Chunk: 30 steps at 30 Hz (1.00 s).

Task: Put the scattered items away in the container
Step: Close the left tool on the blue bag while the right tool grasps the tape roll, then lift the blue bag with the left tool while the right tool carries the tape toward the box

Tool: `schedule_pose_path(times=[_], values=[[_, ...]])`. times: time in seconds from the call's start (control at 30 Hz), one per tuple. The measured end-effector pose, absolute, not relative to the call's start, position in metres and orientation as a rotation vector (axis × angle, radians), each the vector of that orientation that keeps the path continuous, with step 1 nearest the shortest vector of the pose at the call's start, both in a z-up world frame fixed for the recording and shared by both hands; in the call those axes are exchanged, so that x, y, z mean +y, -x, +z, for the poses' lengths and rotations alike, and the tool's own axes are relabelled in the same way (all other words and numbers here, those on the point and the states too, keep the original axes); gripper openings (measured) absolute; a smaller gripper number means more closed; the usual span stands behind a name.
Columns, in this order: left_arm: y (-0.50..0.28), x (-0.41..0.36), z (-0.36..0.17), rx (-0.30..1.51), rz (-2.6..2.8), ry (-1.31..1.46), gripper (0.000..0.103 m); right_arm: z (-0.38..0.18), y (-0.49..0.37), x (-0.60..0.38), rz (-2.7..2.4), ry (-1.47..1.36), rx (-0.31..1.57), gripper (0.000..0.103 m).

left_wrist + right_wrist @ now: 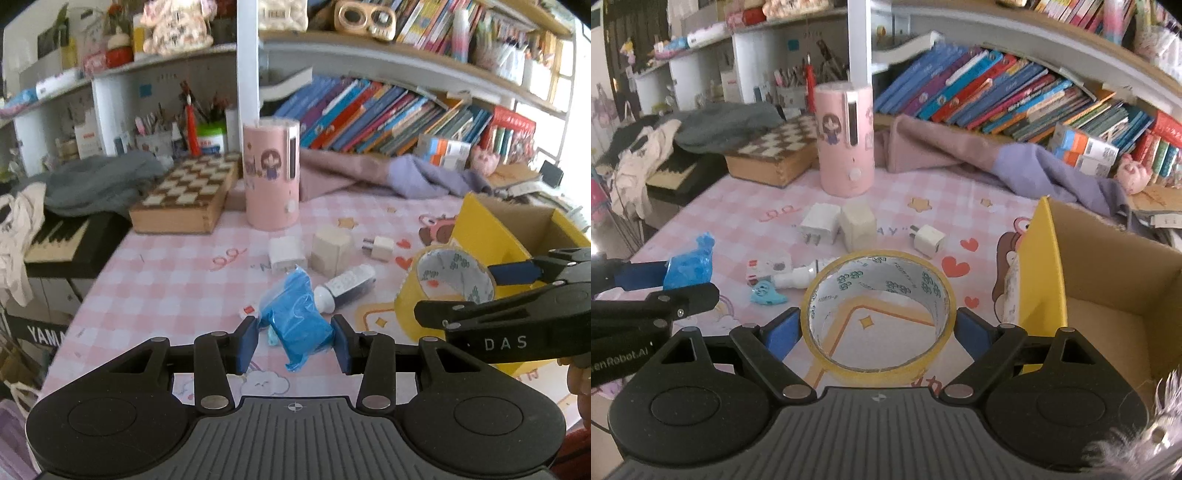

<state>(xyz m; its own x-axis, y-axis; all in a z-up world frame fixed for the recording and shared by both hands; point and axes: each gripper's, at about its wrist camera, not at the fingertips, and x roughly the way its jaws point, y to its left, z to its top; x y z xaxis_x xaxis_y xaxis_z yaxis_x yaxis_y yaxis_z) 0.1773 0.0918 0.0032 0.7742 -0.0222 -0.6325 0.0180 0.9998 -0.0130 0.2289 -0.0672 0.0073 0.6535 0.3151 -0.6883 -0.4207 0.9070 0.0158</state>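
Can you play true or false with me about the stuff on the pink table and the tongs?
1. The left tongs hold a blue packet. True.
2. The right tongs hold a white charger. False: they hold a yellow tape roll.
3. The cardboard box is already full of things. False: its visible inside looks bare.
4. A pink canister stands upright. True.
5. The chessboard box lies inside the cardboard box. False: it sits by the canister.
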Motion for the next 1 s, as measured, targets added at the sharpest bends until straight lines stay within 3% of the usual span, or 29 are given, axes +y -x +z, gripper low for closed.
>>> schedule_pose_path(times=[0.3, 1.0], values=[[-0.13, 0.092, 0.032, 0.608, -0.073, -0.005, 0.04, 0.028, -0.177, -0.079, 0.421, 0.115, 0.715, 0.088], [-0.014, 0.079, 0.023, 0.635, -0.169, -0.043, 0.039, 0.027, -0.041, -0.095, 0.36, 0.083, 0.706, 0.088]])
